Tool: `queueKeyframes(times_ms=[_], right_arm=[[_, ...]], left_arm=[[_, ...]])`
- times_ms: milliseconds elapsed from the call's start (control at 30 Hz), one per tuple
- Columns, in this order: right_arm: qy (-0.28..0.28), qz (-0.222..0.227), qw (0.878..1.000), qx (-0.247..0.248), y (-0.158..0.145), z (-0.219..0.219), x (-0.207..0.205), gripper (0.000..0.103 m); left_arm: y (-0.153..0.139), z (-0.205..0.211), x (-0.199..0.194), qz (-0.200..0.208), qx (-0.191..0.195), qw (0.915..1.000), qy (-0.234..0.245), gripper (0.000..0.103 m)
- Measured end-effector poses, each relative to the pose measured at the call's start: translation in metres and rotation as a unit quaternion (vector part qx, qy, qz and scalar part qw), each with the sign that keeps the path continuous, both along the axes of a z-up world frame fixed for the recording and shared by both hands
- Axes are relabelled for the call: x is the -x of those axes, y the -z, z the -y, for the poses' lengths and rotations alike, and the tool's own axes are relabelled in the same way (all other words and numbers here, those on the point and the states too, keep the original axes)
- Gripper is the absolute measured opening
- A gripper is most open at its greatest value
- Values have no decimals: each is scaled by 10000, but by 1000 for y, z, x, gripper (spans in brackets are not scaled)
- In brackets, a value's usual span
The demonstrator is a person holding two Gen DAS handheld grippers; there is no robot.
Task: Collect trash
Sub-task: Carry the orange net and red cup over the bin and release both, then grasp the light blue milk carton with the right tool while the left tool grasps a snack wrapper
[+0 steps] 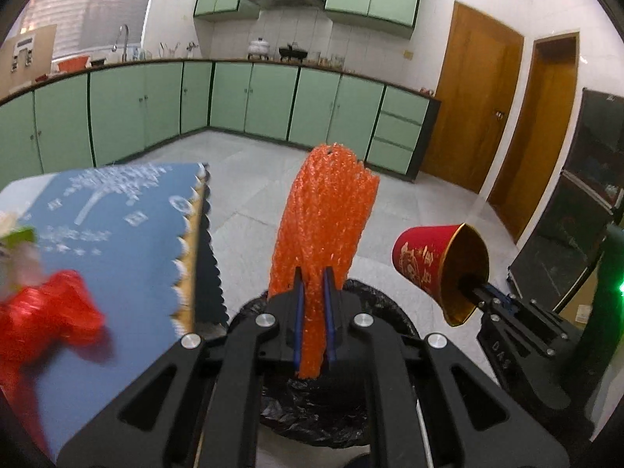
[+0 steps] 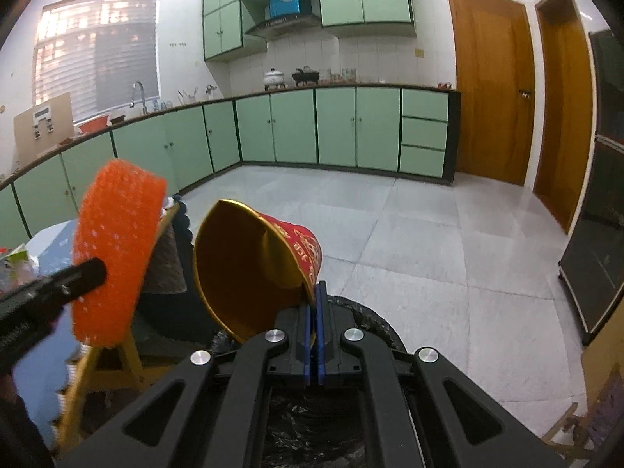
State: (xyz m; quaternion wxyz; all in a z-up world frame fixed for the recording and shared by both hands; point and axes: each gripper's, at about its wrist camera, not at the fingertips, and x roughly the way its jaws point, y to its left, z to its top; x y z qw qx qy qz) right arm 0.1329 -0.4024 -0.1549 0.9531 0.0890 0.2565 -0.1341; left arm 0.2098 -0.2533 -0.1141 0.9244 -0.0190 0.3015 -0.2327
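Left claw (image 1: 312,292) is clamped on an orange foam net (image 1: 325,218) at frame centre; right claw (image 2: 314,312) is pinched on a red paper cup's (image 2: 257,265) rim, above a black-lined bin (image 2: 312,429).

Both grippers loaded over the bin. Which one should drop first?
Probably left. Its gripper holds the orange net directly above the black-lined bin. The right gripper pinches the red cup by its rim, and the cup hangs off toward the bin's edge.

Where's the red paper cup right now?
The red paper cup is pinched by its rim in the right tool, tilted above the black-lined bin, right of the orange foam net.
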Motion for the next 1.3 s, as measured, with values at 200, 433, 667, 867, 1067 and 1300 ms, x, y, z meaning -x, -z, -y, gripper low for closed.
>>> queueKeyframes(times_ms=[200,433,667,867,1067,1300], right_arm=[[-64,-334,9988,-340,36,31,-25,3],[-146,-592,9959,-672,60,57,-43,24],[-64,-478,9960,-753,50,64,-33,27],[-185,-102,9988,-446,8,34,-7,57],[-583,270,9974,-321,-35,-33,18,88],[-1347,423,9893,-370,-59,-131,35,96]], left_arm=[[38,30,-33,-476,-216,9986,60,11],[59,53,-50,-630,-501,9965,216,43],[47,42,-47,-568,-365,9976,157,49],[-6,-11,-7,37,-194,9998,-36,57],[-44,-99,47,596,-344,9961,-548,76],[-64,-215,86,803,-781,9840,-1383,80]])
